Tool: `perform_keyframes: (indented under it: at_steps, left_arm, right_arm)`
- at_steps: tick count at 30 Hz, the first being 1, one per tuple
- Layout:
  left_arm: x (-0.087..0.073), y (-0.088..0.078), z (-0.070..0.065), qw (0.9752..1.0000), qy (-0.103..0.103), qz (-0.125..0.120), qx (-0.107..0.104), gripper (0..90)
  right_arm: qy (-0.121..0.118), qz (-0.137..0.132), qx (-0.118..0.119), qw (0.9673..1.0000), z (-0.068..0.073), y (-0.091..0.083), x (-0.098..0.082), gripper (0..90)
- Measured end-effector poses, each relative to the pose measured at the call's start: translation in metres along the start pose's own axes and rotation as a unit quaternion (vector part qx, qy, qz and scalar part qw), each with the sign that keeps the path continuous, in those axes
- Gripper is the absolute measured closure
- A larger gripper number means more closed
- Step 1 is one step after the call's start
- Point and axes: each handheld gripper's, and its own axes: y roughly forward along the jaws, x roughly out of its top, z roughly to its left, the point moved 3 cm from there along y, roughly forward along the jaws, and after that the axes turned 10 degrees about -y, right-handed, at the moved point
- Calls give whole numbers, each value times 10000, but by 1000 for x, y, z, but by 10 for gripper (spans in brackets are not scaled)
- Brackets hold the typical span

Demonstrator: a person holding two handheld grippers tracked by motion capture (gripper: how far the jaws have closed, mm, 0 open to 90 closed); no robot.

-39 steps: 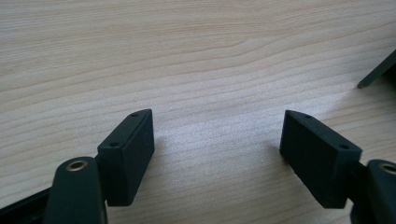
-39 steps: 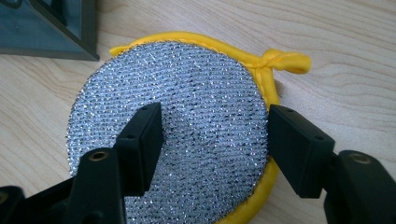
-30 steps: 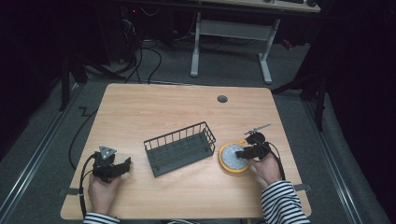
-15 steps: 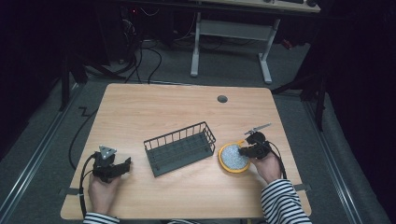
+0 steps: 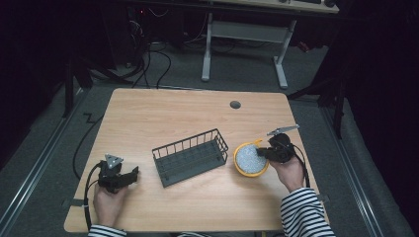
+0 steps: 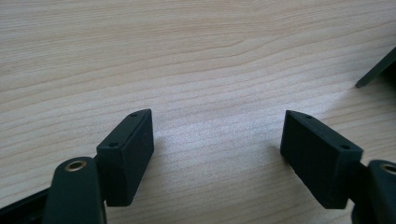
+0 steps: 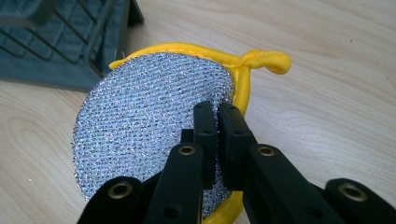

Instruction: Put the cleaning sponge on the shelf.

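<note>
A round scouring pad (image 5: 250, 160) with silver mesh and a yellow rim (image 7: 154, 112) lies right of a dark wire basket (image 5: 190, 157), its left edge against the basket's base (image 7: 56, 46). My right gripper (image 5: 263, 152) sits at the pad's right edge, and its jaws (image 7: 217, 109) are pressed nearly together on the pad by the rim, below the yellow loop (image 7: 271, 61). My left gripper (image 5: 132, 175) rests on the table at the front left, held in a hand. It is open (image 6: 217, 140), with bare wood between its jaws.
The wooden table (image 5: 163, 118) has a round cable hole (image 5: 235, 104) at the back. A corner of the basket (image 6: 379, 69) shows to the right of the left gripper. A white desk frame (image 5: 247, 34) and cables stand on the floor behind.
</note>
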Motion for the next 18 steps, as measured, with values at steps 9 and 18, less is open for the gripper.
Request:
perform_keyframes:
  at_steps: [9,18]
  left_arm:
    - [0,0,0,10000,6,5,2,261]
    - [0,0,0,10000,5,12,-6,261]
  right_arm:
    - [-68,-309,19,9995,1,-20,11,872]
    - [-179,-463,-62,9987,-2,-38,25,872]
